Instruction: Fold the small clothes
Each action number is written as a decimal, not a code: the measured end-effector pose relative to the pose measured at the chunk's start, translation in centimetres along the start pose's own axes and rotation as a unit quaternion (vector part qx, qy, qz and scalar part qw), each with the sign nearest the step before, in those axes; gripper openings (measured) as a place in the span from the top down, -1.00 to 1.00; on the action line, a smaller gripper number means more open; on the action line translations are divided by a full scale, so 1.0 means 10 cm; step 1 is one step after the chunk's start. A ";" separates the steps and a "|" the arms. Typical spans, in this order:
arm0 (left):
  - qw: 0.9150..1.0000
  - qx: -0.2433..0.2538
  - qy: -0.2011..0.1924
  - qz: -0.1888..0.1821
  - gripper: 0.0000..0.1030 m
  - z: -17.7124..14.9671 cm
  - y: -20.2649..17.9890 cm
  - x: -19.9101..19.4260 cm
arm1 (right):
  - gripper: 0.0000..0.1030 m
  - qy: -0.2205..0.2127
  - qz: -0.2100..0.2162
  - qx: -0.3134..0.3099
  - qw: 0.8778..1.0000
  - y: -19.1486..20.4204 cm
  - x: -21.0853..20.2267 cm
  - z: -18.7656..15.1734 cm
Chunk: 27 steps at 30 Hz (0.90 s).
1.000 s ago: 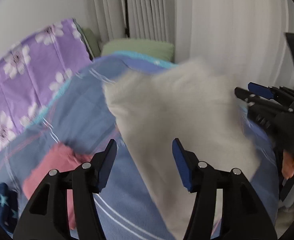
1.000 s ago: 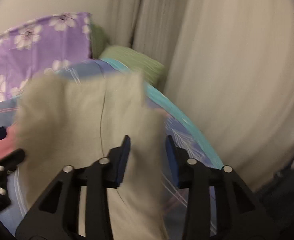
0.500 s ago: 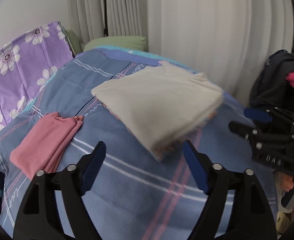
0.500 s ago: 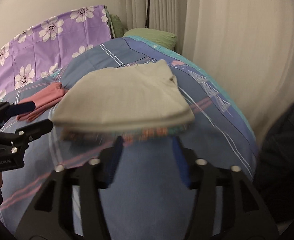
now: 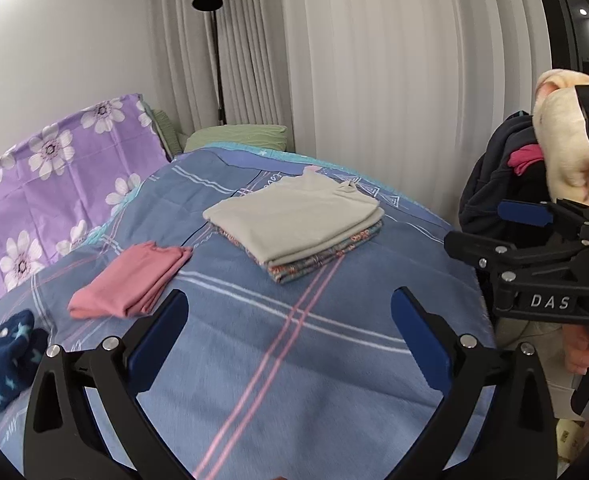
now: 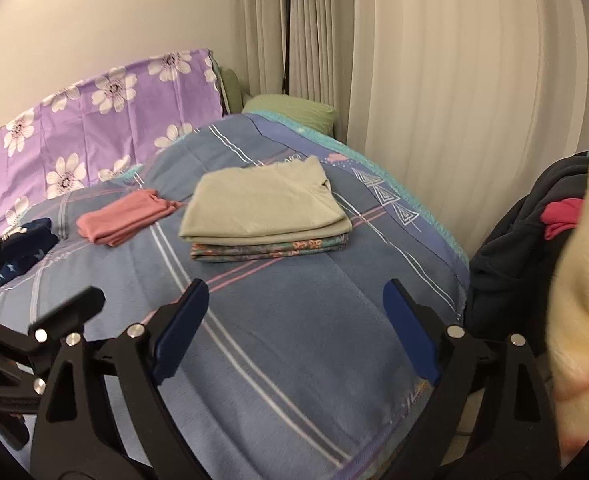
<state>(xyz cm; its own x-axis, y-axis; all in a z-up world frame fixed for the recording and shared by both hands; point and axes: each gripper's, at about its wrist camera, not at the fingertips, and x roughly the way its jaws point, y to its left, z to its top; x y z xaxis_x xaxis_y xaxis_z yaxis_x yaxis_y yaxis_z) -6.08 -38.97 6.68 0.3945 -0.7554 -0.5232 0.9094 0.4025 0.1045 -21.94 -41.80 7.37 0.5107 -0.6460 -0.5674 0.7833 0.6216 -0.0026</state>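
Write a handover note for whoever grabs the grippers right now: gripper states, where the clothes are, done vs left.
Left gripper: open, empty, above the blue blanket.
Right gripper: open, empty, also clear of the clothes.
Beige garment: folded, on top of a folded patterned garment, mid-bed.
Pink garment: folded, lying left of that stack.
Navy star-print garment: bunched at the bed's left edge, apparently not folded.
Dark clothes pile off the bed's right side, possibly more to do.
Likely next: the navy piece.
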 end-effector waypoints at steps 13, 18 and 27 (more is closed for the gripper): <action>0.999 -0.009 -0.024 0.029 -0.97 -0.18 -0.28 -0.74 | -0.82 -0.005 0.003 -0.004 1.000 -0.01 -0.44 -0.16; 0.998 -0.021 -0.033 0.039 -0.97 -0.22 -0.26 -0.87 | -0.82 -0.007 0.000 -0.006 1.000 0.01 -0.48 -0.16; 0.998 -0.036 -0.024 0.052 -0.97 -0.32 -0.15 -0.96 | -0.83 -0.009 0.001 -0.016 1.000 0.11 -0.51 -0.14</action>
<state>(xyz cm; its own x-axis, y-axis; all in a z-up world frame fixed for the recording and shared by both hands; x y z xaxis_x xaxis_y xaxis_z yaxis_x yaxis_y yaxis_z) -11.66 -30.69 8.78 0.4937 -0.7303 -0.4721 0.8521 0.5147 0.0949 -24.18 -37.23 9.07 0.5188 -0.6520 -0.5529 0.7705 0.6368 -0.0279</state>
